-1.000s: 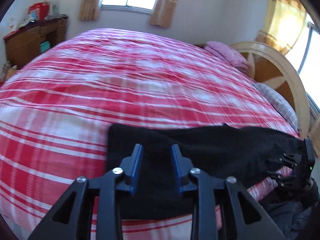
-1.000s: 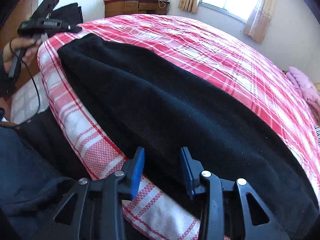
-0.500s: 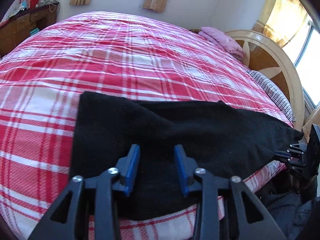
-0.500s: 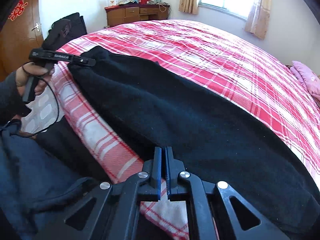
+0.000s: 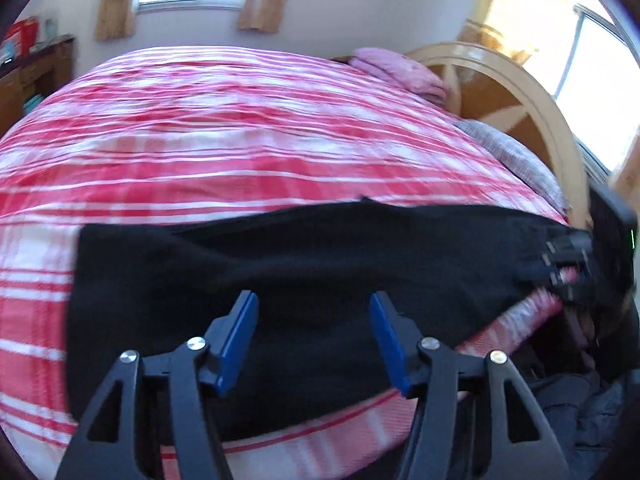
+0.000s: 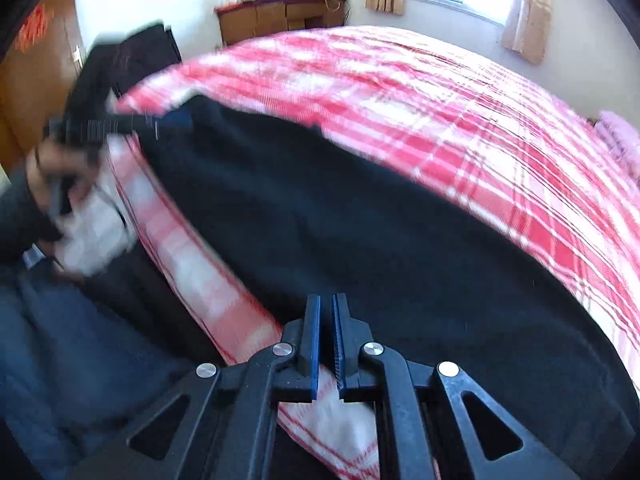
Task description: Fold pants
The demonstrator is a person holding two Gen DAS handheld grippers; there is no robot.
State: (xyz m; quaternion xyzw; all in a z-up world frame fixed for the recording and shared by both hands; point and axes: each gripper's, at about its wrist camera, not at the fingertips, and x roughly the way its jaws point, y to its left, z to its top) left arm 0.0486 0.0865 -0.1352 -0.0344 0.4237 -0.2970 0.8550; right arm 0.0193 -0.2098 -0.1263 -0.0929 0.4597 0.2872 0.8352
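Observation:
Black pants point(image 5: 304, 272) lie flat along the near edge of a red and white plaid bed, also seen in the right wrist view point(image 6: 380, 240). My left gripper point(image 5: 314, 332) is open wide, hovering just above one end of the pants. It also shows in the right wrist view point(image 6: 160, 122) at the far end of the pants. My right gripper point(image 6: 325, 336) is shut with nothing seen between its blue pads, over the bed's edge by the other end. It shows blurred in the left wrist view point(image 5: 568, 264).
The plaid bedspread point(image 5: 240, 140) covers the bed. A curved wooden headboard point(image 5: 532, 104) and a pink pillow point(image 5: 396, 72) are at the right. A wooden dresser point(image 6: 280, 16) stands by the far wall. The person's dark clothing point(image 6: 80, 360) is beside the bed edge.
My left gripper has opened wider and moved, with the view blurred. My right gripper shut about half a second ago and stays shut, drawn back toward the bed edge.

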